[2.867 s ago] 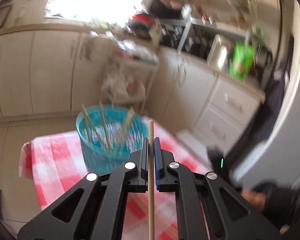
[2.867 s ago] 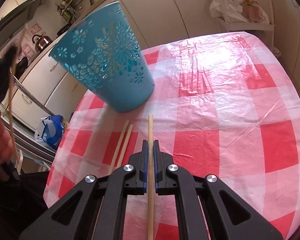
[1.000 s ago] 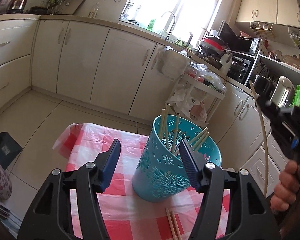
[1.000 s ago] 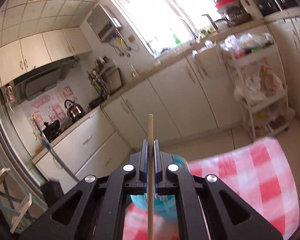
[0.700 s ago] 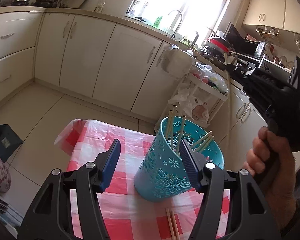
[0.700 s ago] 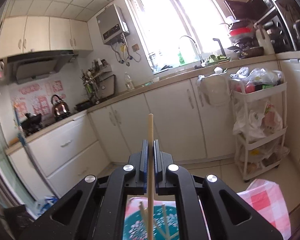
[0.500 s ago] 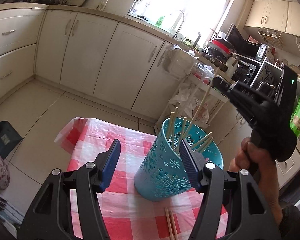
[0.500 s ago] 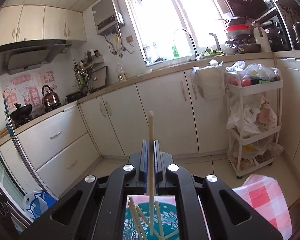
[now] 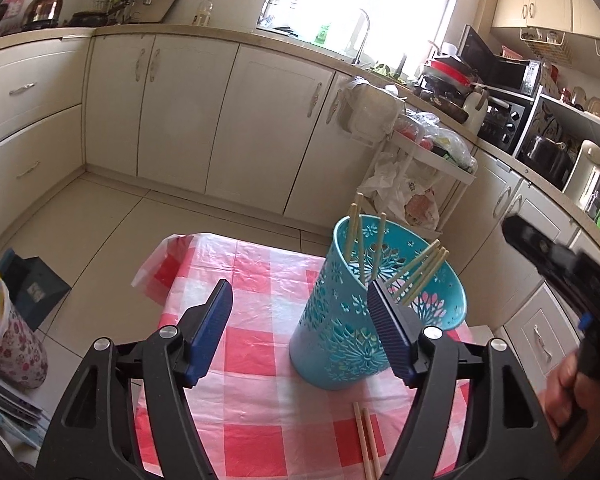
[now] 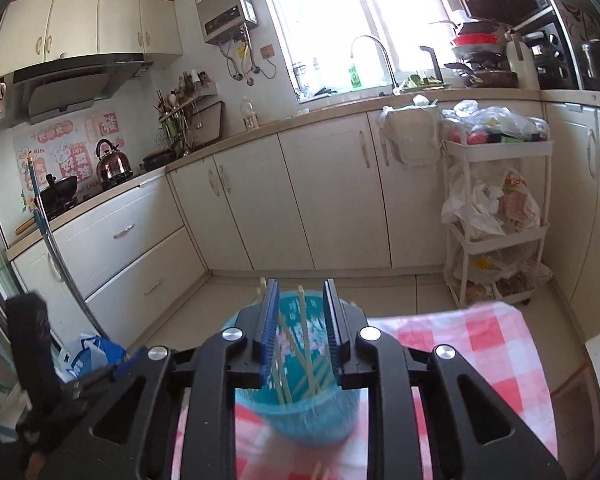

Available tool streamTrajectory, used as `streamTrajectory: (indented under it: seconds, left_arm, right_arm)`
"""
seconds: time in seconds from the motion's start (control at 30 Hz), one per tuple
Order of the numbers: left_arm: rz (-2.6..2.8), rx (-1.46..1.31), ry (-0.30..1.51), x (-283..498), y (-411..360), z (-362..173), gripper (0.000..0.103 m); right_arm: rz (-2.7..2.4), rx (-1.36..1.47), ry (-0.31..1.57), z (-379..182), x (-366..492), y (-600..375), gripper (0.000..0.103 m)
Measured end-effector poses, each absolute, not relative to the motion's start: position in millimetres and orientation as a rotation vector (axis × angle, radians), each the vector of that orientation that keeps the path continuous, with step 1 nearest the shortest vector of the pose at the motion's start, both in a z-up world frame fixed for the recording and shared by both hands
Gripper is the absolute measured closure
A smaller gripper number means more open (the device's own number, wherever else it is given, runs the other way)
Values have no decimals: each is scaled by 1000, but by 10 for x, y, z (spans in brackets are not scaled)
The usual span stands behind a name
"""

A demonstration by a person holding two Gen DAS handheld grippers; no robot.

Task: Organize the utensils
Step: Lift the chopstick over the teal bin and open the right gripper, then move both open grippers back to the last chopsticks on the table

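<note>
Right gripper (image 10: 299, 320) jaws opening above the teal basket (image 9: 342, 332), nothing between them; its chopstick released, apparently among those inside. Left gripper (image 9: 300, 328) wide, opening, empty. Two chopsticks (image 9: 366, 440) remain near the tabletop's near edge.

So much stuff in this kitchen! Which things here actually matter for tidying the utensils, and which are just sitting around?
Part of the job:
- teal holder
- chopsticks in holder
- two loose chopsticks on the checked tablecloth
- left hand-held gripper, jaws opening, nothing between them
- right hand-held gripper, jaws opening, nothing between them

Just lying about:
- kettle
- rolling cart
- toaster oven
</note>
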State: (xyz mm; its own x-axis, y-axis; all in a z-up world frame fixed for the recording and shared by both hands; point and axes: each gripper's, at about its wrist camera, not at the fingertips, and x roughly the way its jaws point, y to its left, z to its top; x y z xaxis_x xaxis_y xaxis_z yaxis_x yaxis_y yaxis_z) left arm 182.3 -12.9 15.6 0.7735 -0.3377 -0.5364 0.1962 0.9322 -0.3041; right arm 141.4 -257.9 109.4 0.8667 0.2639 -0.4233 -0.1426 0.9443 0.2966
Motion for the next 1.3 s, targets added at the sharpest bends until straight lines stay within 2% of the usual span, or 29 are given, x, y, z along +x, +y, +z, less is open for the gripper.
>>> streamTrajectory:
  seconds: [0.27, 0.4, 0.67, 1.03, 1.13, 1.2, 1.3]
  left_arm:
    - [-290, -166, 609, 1665, -197, 174, 33]
    - [-278, -118, 602, 1643, -271, 169, 30]
    - [-290, -23, 673, 1666, -480, -53, 26]
    - [-338, 79, 807, 1639, -740, -420, 26]
    - [-348, 95, 842, 1645, -786, -517, 26]
    - [-364, 102, 868, 1642, -844, -589, 26]
    - [-409, 132, 924, 1612, -994, -741, 26]
  right_arm:
    - [186, 231, 628, 681, 795, -2737, 78]
    - [189, 229, 699, 399, 729, -2767, 74]
    - [252, 162, 925, -241, 821, -2451, 74]
    - [290, 95, 990, -577, 890, -2179, 77]
    - [273, 43, 991, -595, 930, -2147, 83]
    - [256, -9, 994, -604, 914, -2160, 91]
    - [246, 0, 1011, -604, 898, -2265, 93]
